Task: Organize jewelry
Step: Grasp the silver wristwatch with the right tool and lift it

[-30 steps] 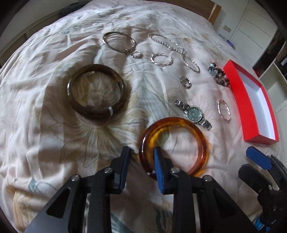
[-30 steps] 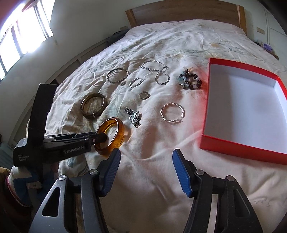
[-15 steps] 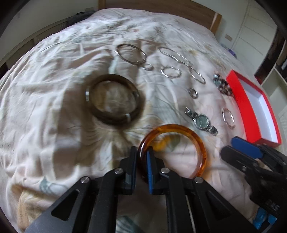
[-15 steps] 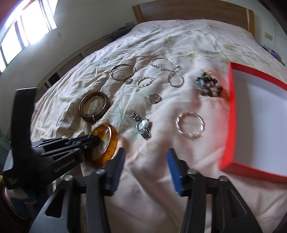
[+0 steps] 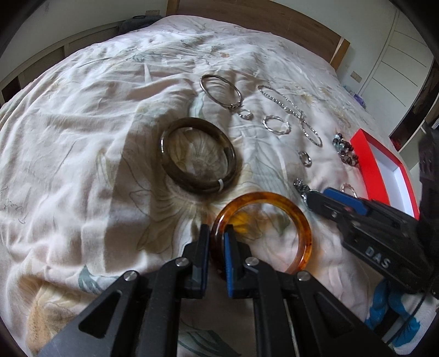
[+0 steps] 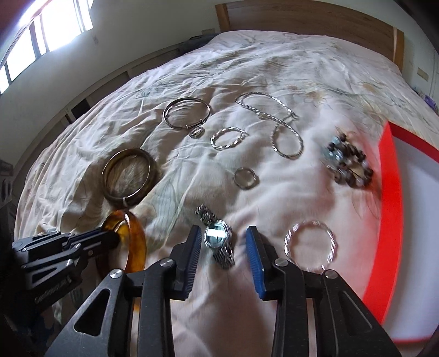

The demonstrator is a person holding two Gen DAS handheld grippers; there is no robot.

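Note:
My left gripper [image 5: 217, 233] is shut on the near rim of an amber bangle [image 5: 299, 219], which is tilted up off the bedspread; both show in the right wrist view, the bangle [image 6: 135, 241] at lower left. My right gripper [image 6: 223, 239] is open, its fingers either side of a silver wristwatch [image 6: 216, 239] lying on the bed. The red box [image 6: 389, 219] with a white inside sits at the right, also in the left wrist view [image 5: 370, 170].
On the bedspread lie a dark bangle [image 5: 197, 158], a thin silver bangle [image 5: 221, 92], a chain necklace [image 6: 269, 112], twisted silver bracelets [image 6: 229, 138] [image 6: 311, 245], small rings [image 6: 245, 178] [image 6: 197, 132] and a beaded bracelet [image 6: 348, 162]. A wooden headboard [image 6: 301, 16] stands behind.
My left gripper closed on the amber bangle and tipped it up. My right gripper moved left and forward from near the box to straddle the watch, narrowing somewhat.

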